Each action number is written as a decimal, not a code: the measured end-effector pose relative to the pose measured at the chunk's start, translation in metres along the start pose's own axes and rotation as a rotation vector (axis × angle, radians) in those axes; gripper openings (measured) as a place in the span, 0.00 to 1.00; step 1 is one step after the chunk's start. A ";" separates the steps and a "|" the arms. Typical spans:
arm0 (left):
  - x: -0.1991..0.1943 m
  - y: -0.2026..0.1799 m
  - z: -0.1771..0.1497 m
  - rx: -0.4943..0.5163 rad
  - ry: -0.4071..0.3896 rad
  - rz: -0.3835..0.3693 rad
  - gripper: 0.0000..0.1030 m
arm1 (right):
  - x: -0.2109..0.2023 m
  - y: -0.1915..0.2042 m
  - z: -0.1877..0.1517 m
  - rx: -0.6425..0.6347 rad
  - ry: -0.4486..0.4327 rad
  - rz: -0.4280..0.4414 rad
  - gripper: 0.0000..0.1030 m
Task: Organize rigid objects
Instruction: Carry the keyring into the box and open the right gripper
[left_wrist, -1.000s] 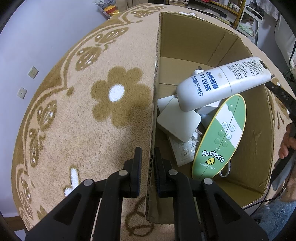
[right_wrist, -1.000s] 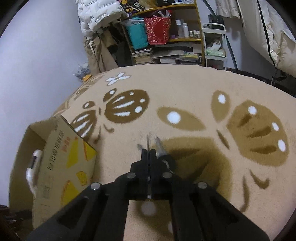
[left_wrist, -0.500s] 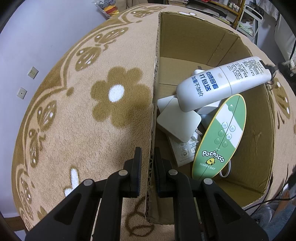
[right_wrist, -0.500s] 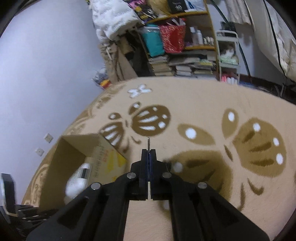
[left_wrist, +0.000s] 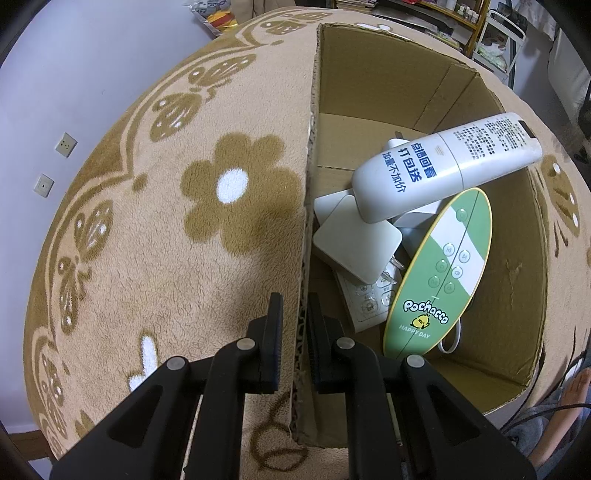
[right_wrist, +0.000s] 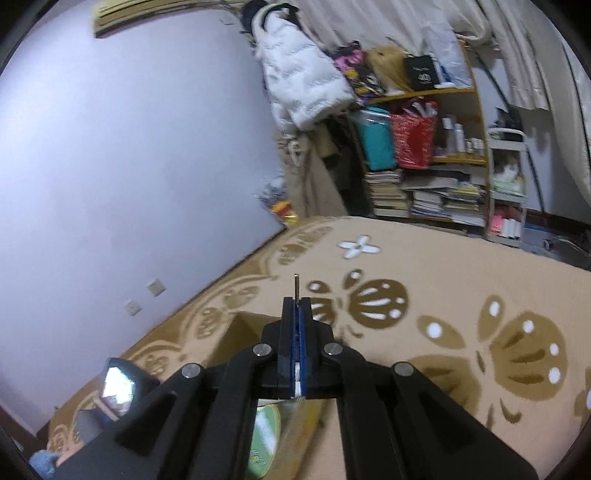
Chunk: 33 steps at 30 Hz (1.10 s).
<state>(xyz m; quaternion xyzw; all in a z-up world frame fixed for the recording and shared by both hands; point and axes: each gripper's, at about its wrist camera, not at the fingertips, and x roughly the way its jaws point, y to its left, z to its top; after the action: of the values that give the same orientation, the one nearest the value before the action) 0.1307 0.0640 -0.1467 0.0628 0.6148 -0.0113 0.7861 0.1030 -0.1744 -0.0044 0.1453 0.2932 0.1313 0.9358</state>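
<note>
The left gripper (left_wrist: 294, 332) is clamped on the left wall of an open cardboard box (left_wrist: 517, 280), one finger outside over the carpet (left_wrist: 166, 240) and the other inside, with the corrugated edge pinched between the pads. The box stands on the tan carpet, which is patterned with brown flowers and butterflies. Inside it, a white remote (left_wrist: 443, 166) printed with blue characters lies tilted across the top of the pile, its far end resting by the right wall. Just beneath it a green and white oval remote (left_wrist: 443, 273) marked "Pochacco" leans on end toward the near right side. To the left of that sit two white square adapters (left_wrist: 354, 243), one with metal prongs showing, and under them a flat white panel with buttons (left_wrist: 365, 299). A white cord loop (left_wrist: 452, 338) shows by the oval remote's near end.

The right gripper (right_wrist: 297, 306) has its fingers pressed together on a thin metal object (right_wrist: 296, 284), whose narrow tip pokes out beyond the pads; what it is cannot be told. It hangs above the carpet, with the box's corner just behind and below the fingers. Farther off stand a pale wall with two wall sockets (right_wrist: 144, 297), a white padded jacket (right_wrist: 299, 81) and cluttered shelves (right_wrist: 436, 162).
</note>
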 end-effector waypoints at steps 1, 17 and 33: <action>0.000 0.001 0.000 -0.002 0.000 -0.002 0.12 | -0.002 0.006 0.001 -0.021 0.001 0.000 0.03; -0.001 -0.001 0.000 0.002 0.001 0.001 0.12 | 0.044 0.060 -0.025 -0.106 0.199 0.106 0.03; -0.001 -0.001 0.001 0.000 0.001 -0.004 0.12 | 0.081 0.068 -0.050 -0.161 0.322 -0.006 0.03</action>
<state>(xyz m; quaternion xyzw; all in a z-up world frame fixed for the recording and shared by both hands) 0.1312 0.0628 -0.1458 0.0615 0.6154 -0.0128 0.7857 0.1267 -0.0750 -0.0613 0.0458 0.4282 0.1730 0.8858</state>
